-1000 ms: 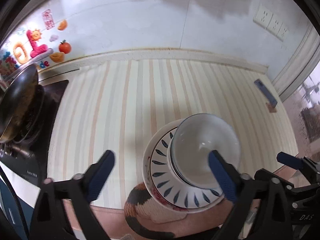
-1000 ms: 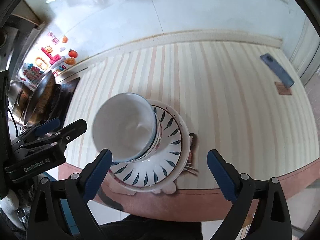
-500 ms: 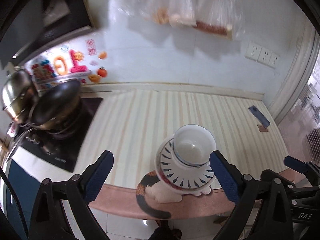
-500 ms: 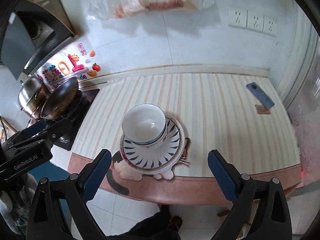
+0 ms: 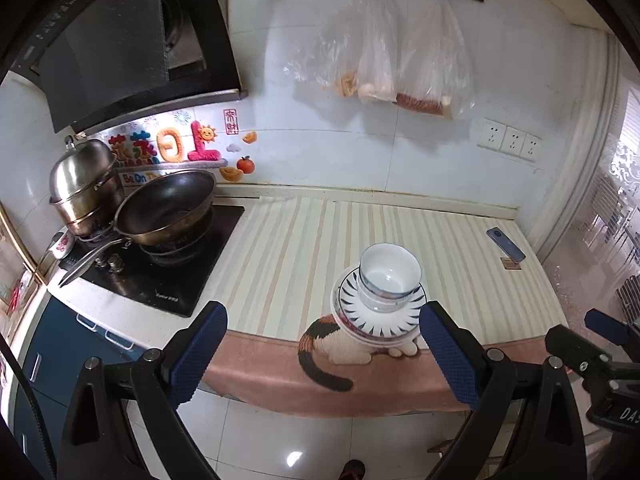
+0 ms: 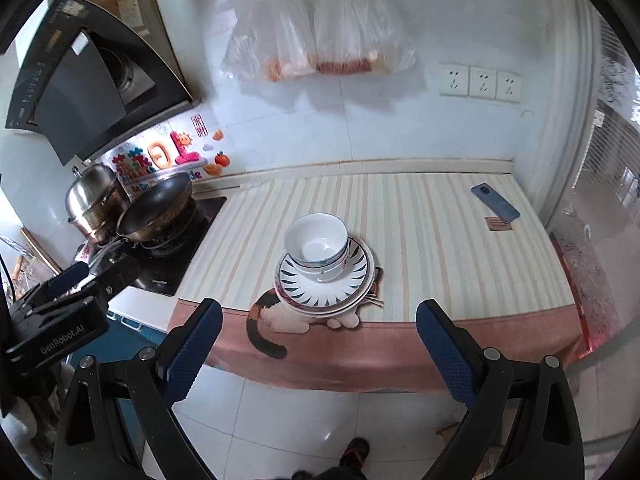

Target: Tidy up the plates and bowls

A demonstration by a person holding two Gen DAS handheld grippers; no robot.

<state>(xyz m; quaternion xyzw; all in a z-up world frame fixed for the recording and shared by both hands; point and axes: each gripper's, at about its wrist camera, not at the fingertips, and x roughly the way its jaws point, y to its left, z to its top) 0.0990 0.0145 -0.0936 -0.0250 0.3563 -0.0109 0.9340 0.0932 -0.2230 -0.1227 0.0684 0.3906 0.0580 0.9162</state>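
Two white blue-rimmed bowls (image 5: 390, 276) nested on stacked blue-leaf-patterned plates (image 5: 378, 320), front edge of striped-cloth bench (image 5: 288, 248). Left gripper (image 5: 322, 354), right gripper (image 6: 318, 350): fingers spread wide, empty.

A home kitchen: a black range hood (image 5: 120, 40) hangs over a hob (image 5: 160, 264) carrying a wok (image 5: 168, 208) and steel pot (image 5: 84, 184), with 3 wall sockets (image 5: 510, 142), hanging food bags (image 5: 392, 52) and a striped countertop (image 5: 304, 248)
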